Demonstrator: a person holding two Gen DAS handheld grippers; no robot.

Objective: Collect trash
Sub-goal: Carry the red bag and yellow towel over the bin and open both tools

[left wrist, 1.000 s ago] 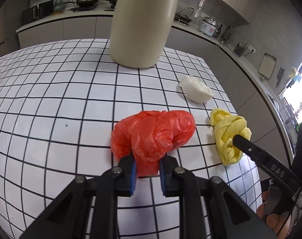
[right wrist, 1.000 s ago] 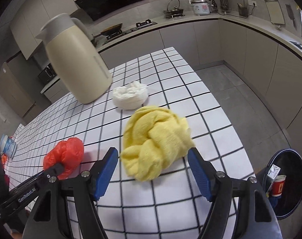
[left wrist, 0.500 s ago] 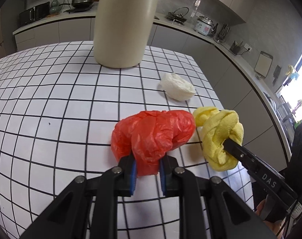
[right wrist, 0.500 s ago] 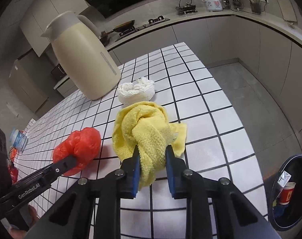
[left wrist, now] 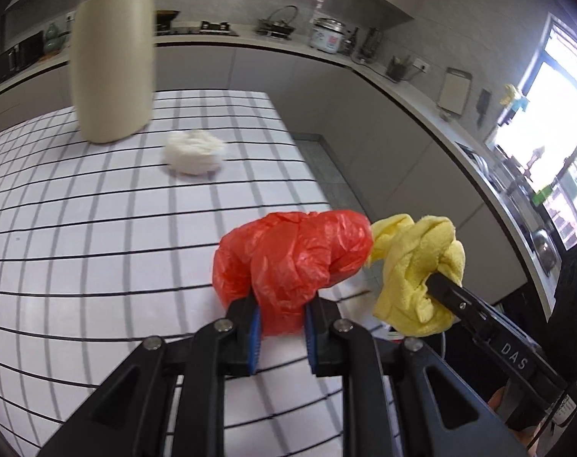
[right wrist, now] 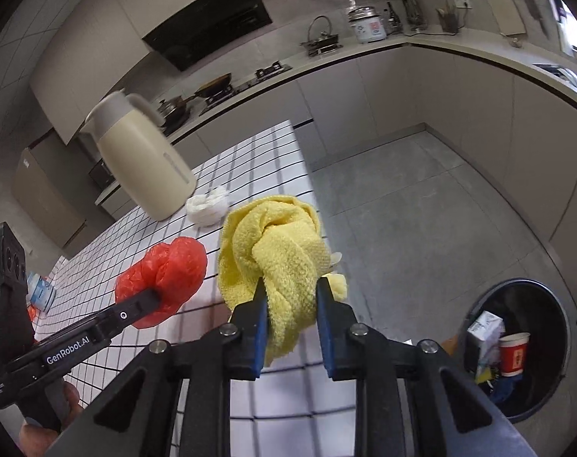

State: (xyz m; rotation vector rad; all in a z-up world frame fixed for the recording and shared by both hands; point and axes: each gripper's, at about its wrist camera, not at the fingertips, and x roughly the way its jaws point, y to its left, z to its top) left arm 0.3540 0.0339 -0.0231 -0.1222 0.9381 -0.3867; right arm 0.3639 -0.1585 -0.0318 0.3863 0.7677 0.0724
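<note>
We carry two pieces of trash at once, and both must reach the black trash bin [right wrist: 524,346] on the floor, low and to the right of the table edge. The yellow cloth wad [right wrist: 277,251] hangs from our right gripper [right wrist: 291,320], lifted off the white gridded table [left wrist: 98,228] near its corner; that hand is the nearer one to the bin. Its jaws have just been closing and now pinch the cloth narrowly. The crumpled red plastic bag [left wrist: 292,262], just beside the cloth, sits clamped in our left gripper [left wrist: 281,337], jaws drawn tight. A white paper wad [left wrist: 195,152] remains on the table by the beige thermos jug [left wrist: 111,72].
</note>
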